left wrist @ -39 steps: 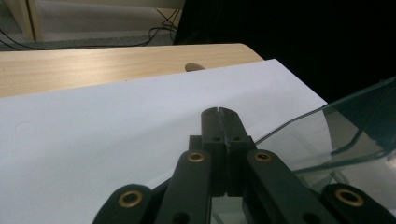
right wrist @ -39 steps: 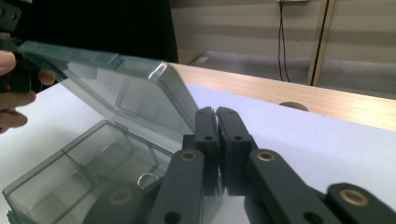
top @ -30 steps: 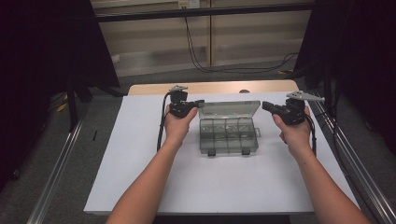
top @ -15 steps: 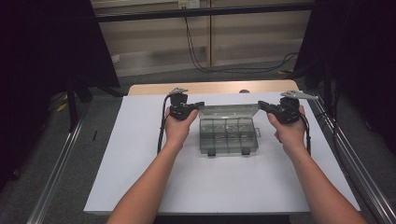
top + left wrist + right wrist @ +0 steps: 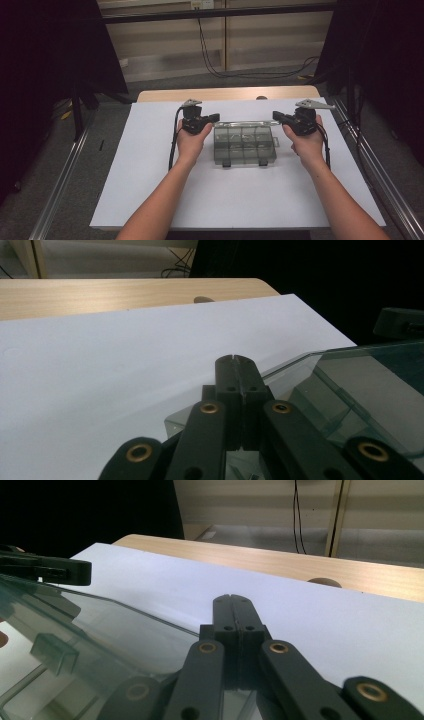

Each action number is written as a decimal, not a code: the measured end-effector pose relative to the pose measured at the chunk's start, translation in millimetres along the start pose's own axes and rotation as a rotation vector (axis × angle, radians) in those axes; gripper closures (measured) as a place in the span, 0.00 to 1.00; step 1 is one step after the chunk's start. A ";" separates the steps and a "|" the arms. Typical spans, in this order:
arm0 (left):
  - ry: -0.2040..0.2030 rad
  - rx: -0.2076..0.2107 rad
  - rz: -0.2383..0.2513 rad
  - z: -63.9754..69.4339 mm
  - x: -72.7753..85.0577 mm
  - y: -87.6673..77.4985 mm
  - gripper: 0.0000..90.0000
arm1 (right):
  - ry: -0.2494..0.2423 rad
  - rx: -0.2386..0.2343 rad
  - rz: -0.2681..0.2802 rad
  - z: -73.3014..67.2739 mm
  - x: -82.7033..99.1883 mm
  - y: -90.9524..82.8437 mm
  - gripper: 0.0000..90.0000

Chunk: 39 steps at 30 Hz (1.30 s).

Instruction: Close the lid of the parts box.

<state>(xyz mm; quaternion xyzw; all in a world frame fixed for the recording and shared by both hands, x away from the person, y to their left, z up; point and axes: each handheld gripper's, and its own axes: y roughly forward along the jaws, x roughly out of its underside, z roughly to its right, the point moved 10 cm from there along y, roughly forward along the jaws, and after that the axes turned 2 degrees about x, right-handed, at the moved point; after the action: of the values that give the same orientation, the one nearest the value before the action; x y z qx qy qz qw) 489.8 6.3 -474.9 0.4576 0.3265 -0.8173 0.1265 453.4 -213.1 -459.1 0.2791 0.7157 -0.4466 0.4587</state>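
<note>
White sheet (image 5: pixel 150 170) over a wooden table (image 5: pixel 225 94); a clear compartment box (image 5: pixel 244 145) is set mid-sheet, lid raised at the rear. The left gripper (image 5: pixel 214 119) and right gripper (image 5: pixel 276 116) are closed empty at the lid's corners. Step judged: lid handling; an even push is called for next. Since earlier, the right gripper is moved inward.

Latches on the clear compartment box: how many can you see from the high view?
2. Both dark latches sit on the near front edge of the clear compartment box: one toward its left, one toward its right. Others may be hidden elsewhere.
</note>
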 end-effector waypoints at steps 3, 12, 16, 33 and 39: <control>0.004 -0.003 -0.002 -0.8 4.8 -1.0 1.00 | -0.006 -0.004 -0.008 -1.4 4.8 0.7 1.00; 0.037 -0.015 0.006 2.9 15.7 -5.2 1.00 | -0.040 -0.017 -0.014 -7.2 15.8 -2.7 1.00; 0.076 -0.017 0.002 8.5 20.0 -8.2 1.00 | -0.051 -0.021 -0.013 -8.4 21.0 -5.4 1.00; 0.140 0.036 0.014 34.5 46.7 -33.1 1.00 | -0.104 -0.048 0.009 -22.2 43.3 -31.9 1.00; 0.141 0.051 0.030 43.2 53.2 -43.3 1.00 | -0.117 -0.061 0.006 -30.2 53.0 -41.6 1.00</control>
<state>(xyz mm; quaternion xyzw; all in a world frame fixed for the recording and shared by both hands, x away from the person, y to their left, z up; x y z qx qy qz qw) 409.9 15.9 -485.1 0.5221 0.3069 -0.7890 0.1036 385.0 -205.1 -485.7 0.2406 0.7000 -0.4389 0.5093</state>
